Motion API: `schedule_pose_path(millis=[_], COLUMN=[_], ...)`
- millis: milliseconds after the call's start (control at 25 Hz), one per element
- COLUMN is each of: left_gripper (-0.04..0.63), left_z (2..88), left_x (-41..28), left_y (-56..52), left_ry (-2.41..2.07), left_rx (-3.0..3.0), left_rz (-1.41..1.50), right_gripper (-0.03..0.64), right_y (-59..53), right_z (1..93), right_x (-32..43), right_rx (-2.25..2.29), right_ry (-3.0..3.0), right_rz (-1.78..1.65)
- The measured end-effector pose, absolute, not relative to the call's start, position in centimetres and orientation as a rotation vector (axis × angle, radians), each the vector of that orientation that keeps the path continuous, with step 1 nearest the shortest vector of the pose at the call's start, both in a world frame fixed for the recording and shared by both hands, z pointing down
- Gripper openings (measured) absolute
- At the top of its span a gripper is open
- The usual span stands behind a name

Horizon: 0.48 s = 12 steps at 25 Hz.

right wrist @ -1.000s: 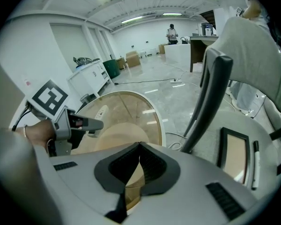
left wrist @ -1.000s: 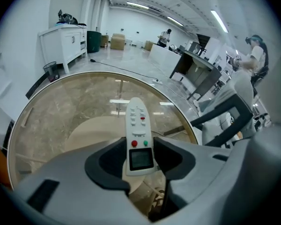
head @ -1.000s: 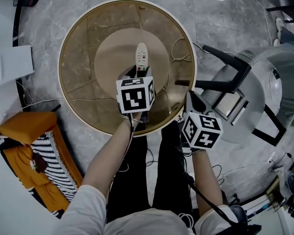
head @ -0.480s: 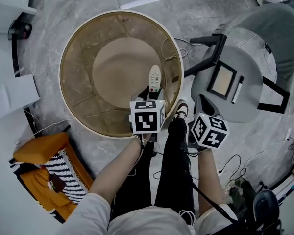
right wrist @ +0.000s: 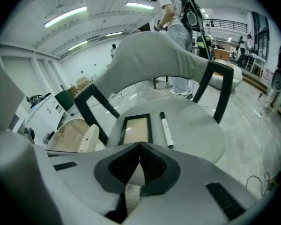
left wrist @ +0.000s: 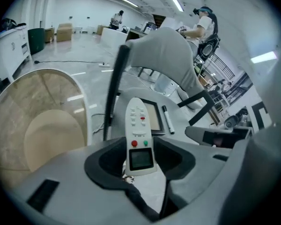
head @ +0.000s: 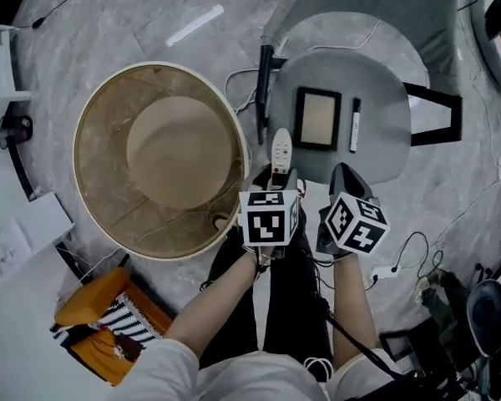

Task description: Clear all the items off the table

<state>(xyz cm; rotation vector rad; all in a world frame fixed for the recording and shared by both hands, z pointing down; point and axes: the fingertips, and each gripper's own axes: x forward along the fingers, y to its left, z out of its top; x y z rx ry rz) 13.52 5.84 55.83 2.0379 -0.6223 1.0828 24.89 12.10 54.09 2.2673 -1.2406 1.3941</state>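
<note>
Currently the left gripper [left wrist: 140, 159] grasps the remote control [left wrist: 139, 134]. Its jaws stand partly apart, with both pads pressed against the sides of the remote's lower end, where the small display sits. The button end projects forward, clear of the jaws. In the head view the remote is clear of the round table [head: 100, 186], to the right of its rim, and its far end lies over the near left edge of the grey chair seat [head: 382, 144].

The right gripper [right wrist: 139, 150] is clenched: its ribbed pads meet along one line with nothing between them. It hangs just beside the left gripper, on its right, near the front edge of the same seat.

Two items lie flat on the chair seat: a dark-framed panel [head: 318, 119] and a black-capped marker [head: 354, 125]. They lie side by side without touching, the marker on the right.
</note>
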Motion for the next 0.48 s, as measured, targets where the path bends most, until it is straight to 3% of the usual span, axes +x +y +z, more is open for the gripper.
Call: schedule_pose_path(millis=[480], left_gripper=[0.187], left_z=[58.4], left_x=[29.4], left_y=[11.2], left_ry=[-0.446], left_rx=[2.118], left_rz=[1.201], right_gripper=[0.024], right_y=[20.3], right_z=[56.8], right_x=[37.5], right_rx=[2.381], right_ry=[-1.073], right_rz=[1.479])
